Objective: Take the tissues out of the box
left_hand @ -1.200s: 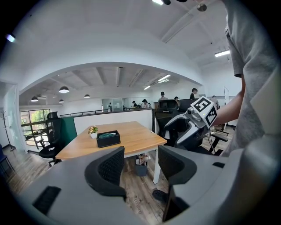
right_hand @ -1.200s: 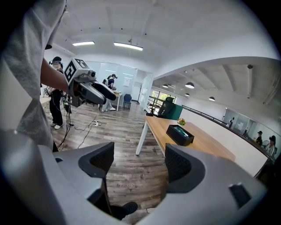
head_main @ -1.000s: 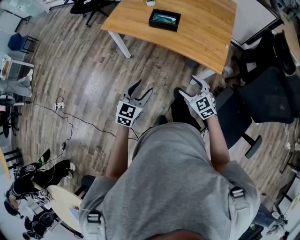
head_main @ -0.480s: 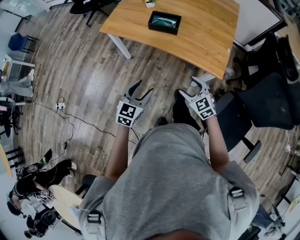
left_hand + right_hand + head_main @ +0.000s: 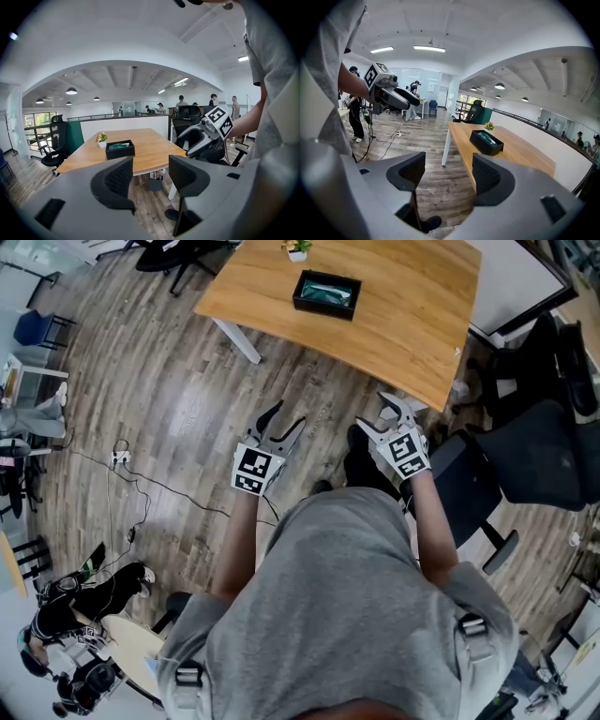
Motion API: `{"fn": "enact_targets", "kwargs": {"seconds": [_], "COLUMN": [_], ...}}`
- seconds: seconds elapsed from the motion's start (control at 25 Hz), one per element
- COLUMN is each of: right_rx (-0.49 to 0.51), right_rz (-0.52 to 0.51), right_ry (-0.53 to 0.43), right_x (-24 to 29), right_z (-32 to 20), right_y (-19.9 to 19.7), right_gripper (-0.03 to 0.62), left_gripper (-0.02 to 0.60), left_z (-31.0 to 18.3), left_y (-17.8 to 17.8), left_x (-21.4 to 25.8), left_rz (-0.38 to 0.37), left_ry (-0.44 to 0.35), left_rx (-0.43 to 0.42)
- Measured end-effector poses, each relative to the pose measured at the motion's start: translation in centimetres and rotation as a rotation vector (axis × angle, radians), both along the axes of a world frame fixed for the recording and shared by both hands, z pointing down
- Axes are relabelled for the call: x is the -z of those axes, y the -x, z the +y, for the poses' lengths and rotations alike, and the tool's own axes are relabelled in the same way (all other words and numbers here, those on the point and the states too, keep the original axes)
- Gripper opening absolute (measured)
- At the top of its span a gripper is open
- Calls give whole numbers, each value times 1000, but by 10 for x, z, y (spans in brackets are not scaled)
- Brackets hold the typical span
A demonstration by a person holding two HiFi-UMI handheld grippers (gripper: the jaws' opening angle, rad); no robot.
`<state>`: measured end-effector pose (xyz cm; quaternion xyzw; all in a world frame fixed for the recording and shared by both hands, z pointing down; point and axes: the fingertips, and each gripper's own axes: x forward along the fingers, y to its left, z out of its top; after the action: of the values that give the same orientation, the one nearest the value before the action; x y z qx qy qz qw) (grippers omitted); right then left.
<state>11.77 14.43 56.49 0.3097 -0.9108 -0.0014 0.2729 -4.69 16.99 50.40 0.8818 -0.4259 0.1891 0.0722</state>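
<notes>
Top centre, the tissue box (image 5: 326, 293) sits on the tabletop (image 5: 405, 298). Mid-frame, the left gripper (image 5: 290, 412) and right gripper (image 5: 372, 412) hold their fingers wide, empty. The right's have just been closing slightly.

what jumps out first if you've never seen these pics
A black box with teal contents sits on the wooden table, beside a small potted plant, far ahead of the person. Over the floor, the left gripper and right gripper are open and empty; the right's jaws have just been closing slightly.
</notes>
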Motion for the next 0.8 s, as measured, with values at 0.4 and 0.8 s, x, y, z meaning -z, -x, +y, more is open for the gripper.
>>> {"fn": "enact_targets", "kwargs": {"seconds": [0.4,0.8], "right_rx": [-12,39], "right_rz": [-40,-15], "right_ry": [36,40], "right_x": [3,0], "right_z": [-44,-93], "right_y": [-12,-20], "right_gripper": [314,311], "left_gripper": [255,255], "left_z": [-41,-83], "left_y": [-10,-27], "left_x": [0,0], "left_rz": [-6,6], "left_ry": [-1,34], "left_rx": [11,26]}}
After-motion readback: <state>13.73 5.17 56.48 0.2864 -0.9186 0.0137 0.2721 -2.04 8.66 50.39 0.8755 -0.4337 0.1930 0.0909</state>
